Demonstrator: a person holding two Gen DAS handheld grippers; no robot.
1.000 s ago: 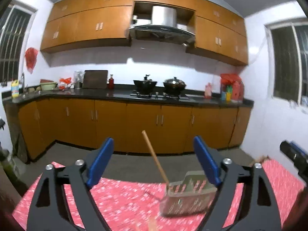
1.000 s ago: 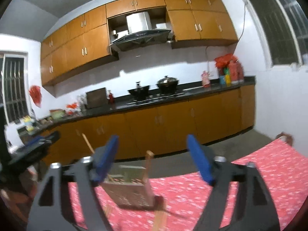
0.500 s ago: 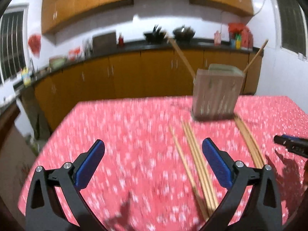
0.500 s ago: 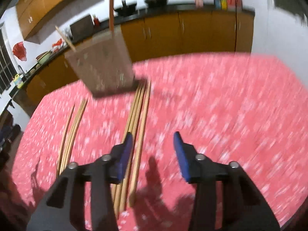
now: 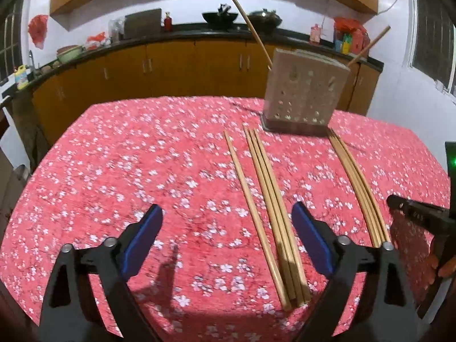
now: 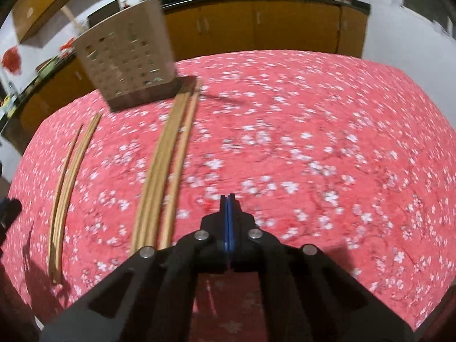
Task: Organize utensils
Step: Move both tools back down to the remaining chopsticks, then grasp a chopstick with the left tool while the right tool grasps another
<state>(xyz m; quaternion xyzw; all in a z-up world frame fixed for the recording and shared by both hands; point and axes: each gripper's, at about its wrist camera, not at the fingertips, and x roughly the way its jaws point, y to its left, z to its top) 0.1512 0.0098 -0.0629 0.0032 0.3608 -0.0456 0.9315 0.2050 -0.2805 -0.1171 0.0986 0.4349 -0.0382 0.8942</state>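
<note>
Left gripper (image 5: 225,236) is hovering low over the tablecloth (image 5: 128,171) with its blue pads (image 5: 310,242) standing wide apart and narrowing; nothing is lying between them except the near ends of the left chopstick bundle (image 5: 270,199), which the pads are not touching, probably because the approach is lining up on that bundle. Right gripper (image 6: 228,199) is pointing steeply down at bare cloth with its pads pressed flat together and holding nothing, its tips lying just right of the right chopstick bundle (image 6: 162,171). Both bundles are lying lengthwise toward the perforated chopstick holder (image 5: 305,91), likely laid out so each can be picked up by its near end. The holder is standing on a dark base at the far side of the table, two chopsticks (image 5: 250,28) already leaning out of its top. Their upper ends are being cut off or blurred in the right wrist view. The right gripper's body is showing only as a dark edge in the left wrist view
</note>
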